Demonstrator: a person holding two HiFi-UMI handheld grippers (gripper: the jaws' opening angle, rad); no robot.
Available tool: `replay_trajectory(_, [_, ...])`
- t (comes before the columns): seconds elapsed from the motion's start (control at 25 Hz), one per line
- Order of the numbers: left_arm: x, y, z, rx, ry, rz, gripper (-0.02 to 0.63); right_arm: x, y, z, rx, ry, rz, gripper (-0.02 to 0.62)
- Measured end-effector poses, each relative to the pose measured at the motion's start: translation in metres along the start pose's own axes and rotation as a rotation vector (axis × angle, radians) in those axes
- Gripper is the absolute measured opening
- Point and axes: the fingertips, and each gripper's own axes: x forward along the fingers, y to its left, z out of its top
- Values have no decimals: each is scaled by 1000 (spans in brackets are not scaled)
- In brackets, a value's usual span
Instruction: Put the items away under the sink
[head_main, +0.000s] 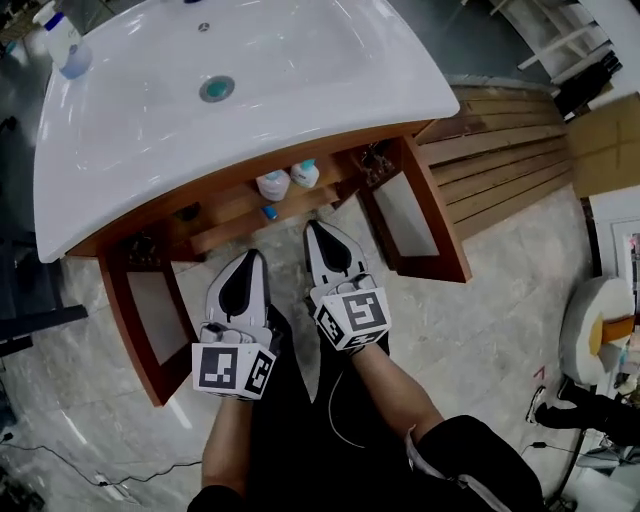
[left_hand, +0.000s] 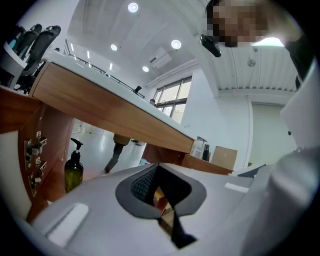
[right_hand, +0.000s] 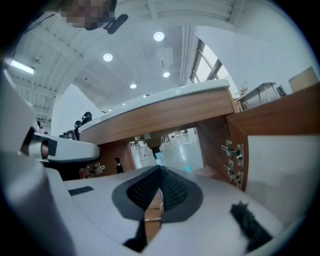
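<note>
Two white bottles with blue caps (head_main: 288, 179) stand on the shelf under the white sink (head_main: 300, 60), inside the open wooden vanity (head_main: 250, 172). A small blue item (head_main: 268, 212) lies on the lower board in front of them. My left gripper (head_main: 253, 256) and right gripper (head_main: 313, 227) hover side by side in front of the opening, both pointing into it. Each is shut with nothing between its pads. In the left gripper view the left gripper (left_hand: 158, 166) has its tips together, and a dark green pump bottle (left_hand: 73, 170) stands by the cabinet's left wall. The right gripper (right_hand: 160, 169) is likewise empty.
Both cabinet doors hang open, the left door (head_main: 140, 320) and the right door (head_main: 420, 215), flanking my hands. A soap bottle (head_main: 62, 40) stands on the sink's back left corner. Wooden slats (head_main: 510, 150) lie on the floor to the right. A cable (head_main: 60, 460) crosses the floor at lower left.
</note>
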Motion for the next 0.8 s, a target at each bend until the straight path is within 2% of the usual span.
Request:
replay_trajectory(0.2, [1,-9,22,-34,93,42,5,-17,13,30,38,119,11,15])
replay_trajectory(0.4, [-10,-22,62,-67,137,80,5,-36,26,71,52,211,23,15])
replay_trajectory(0.8, [-52,-80,168,-113,177,140,5,-85,67,199,46,268,88,15])
